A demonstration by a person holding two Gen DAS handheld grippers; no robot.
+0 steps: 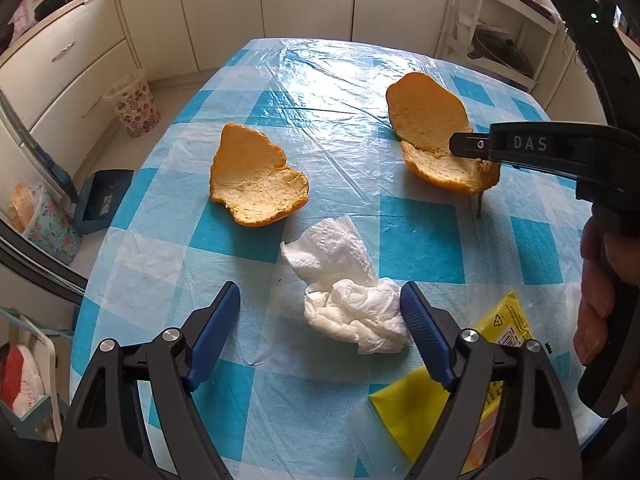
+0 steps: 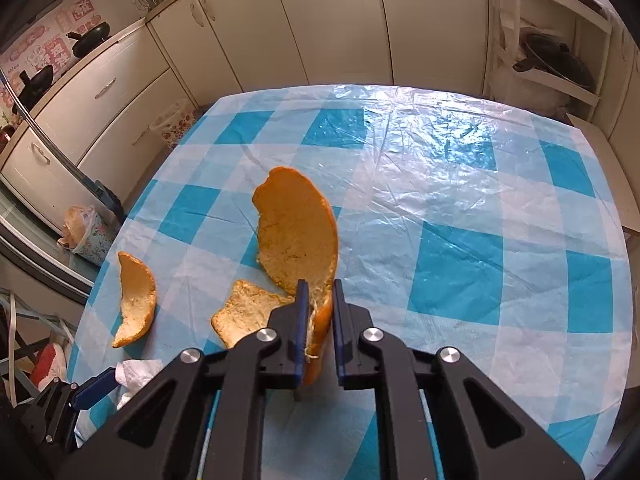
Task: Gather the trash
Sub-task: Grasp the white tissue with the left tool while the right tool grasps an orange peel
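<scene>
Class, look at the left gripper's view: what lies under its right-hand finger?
A yellow wrapper on the checked tablecloth runs beneath the left gripper. Its middle is covered, so the print there is unreadable.

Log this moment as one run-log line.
right gripper: shut on orange peel | left gripper: open beside crumpled tissue | second peel, yellow wrapper: on table

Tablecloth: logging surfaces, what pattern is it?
Tablecloth: blue and white checks, clearest in the right wrist view.

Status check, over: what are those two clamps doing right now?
Right gripper shut on orange peel. Left gripper open, over crumpled tissue. Second peel on table. Nothing blocking.
</scene>
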